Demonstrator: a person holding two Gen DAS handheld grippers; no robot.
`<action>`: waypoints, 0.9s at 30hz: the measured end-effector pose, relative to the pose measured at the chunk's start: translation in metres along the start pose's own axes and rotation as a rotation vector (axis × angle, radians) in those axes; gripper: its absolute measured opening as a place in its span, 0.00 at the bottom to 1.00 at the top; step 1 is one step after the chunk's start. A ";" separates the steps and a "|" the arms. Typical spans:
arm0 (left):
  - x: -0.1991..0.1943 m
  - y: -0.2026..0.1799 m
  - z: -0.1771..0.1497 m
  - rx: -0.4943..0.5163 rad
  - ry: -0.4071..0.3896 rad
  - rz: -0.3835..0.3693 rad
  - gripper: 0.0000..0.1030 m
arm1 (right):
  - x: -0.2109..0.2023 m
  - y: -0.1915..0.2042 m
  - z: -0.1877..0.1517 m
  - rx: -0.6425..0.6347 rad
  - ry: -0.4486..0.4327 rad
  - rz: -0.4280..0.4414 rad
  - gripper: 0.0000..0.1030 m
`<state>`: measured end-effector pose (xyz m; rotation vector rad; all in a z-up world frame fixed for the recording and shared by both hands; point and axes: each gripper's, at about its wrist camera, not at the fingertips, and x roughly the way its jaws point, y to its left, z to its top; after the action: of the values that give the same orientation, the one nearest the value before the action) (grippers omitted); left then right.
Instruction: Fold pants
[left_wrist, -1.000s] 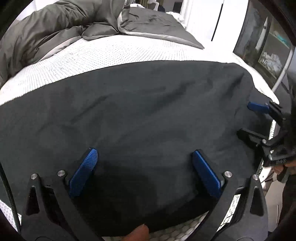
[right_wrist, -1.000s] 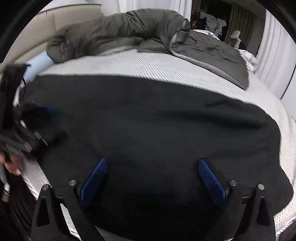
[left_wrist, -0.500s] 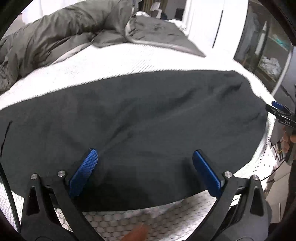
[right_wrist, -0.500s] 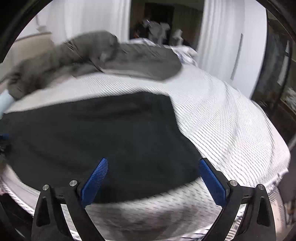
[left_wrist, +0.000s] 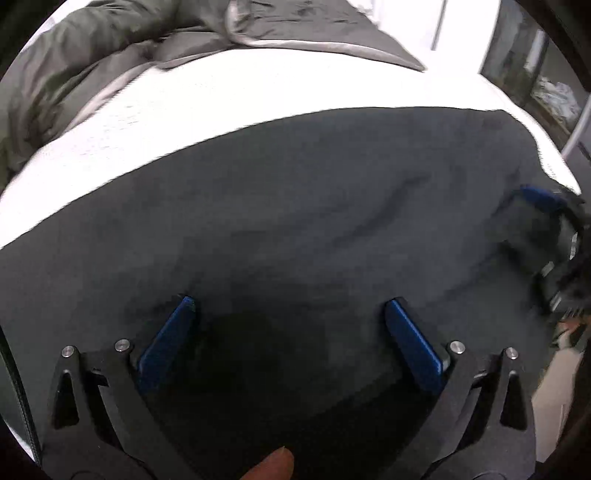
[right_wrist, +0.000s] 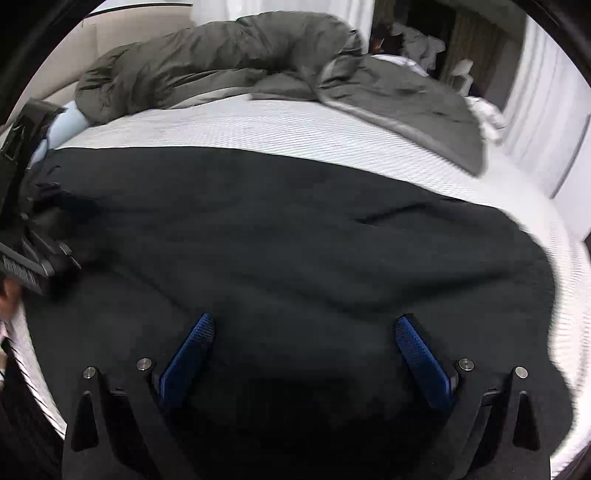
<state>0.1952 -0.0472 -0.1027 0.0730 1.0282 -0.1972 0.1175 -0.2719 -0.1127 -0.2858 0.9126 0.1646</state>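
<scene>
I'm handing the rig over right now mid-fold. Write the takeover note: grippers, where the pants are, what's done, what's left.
Left gripper: open, holding nothing, over the near edge of the pants.
Right gripper: open, holding nothing, over the pants toward their other end.
Pants: dark, spread across the white mattress with shallow creases; grey duvet is bunched behind, clear of them.
Done: pants laid out; how many folds are already in cannot be told.
Left: grip the near edge with both grippers, make the next fold, smooth it.
</scene>
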 end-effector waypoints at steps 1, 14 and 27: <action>-0.001 0.008 -0.001 -0.013 0.001 0.015 1.00 | -0.002 -0.022 -0.005 0.022 0.012 -0.071 0.96; -0.044 0.007 -0.001 -0.001 -0.085 0.005 0.99 | -0.042 -0.064 -0.001 0.155 -0.084 -0.152 0.97; 0.010 0.025 0.035 0.082 0.003 0.022 1.00 | 0.048 -0.031 0.042 0.069 0.104 -0.169 0.96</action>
<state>0.2345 -0.0294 -0.0946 0.1591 1.0214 -0.2191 0.1861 -0.2871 -0.1218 -0.3086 0.9901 -0.0381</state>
